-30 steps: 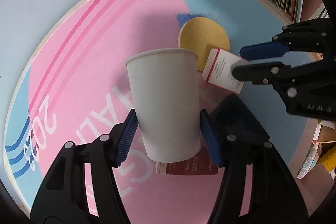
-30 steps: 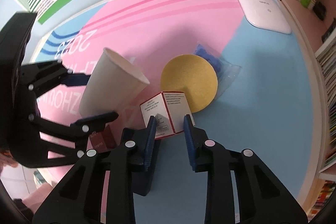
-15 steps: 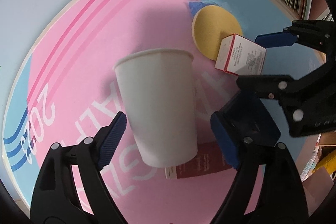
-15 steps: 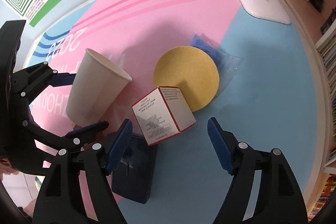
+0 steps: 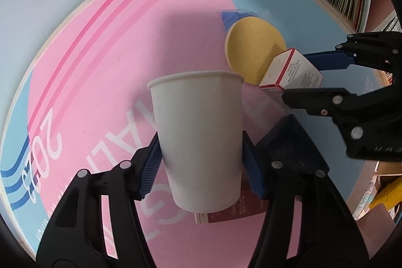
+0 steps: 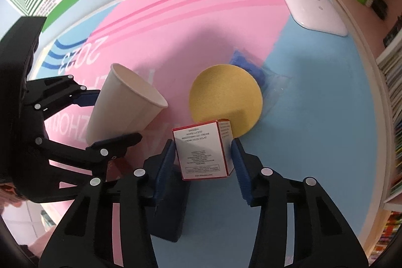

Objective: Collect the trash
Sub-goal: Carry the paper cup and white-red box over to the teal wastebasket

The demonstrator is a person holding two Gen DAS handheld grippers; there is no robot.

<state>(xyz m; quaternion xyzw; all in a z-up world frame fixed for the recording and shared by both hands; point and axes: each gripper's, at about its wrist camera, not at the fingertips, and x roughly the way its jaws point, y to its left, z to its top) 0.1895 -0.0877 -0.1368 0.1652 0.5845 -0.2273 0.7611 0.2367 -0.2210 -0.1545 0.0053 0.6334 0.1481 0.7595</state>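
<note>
your left tool (image 5: 201,165) has just closed in on the cup (image 5: 198,135), its blue pads pinching the lower wall, cup upright above the pink surface (image 5: 120,67). your right tool (image 6: 203,162) has just narrowed too, pads against both sides of the box (image 6: 201,152), which sits at the near edge of the yellow disc (image 6: 226,97). a dark blue box (image 5: 289,145) lies between the tools.
</note>
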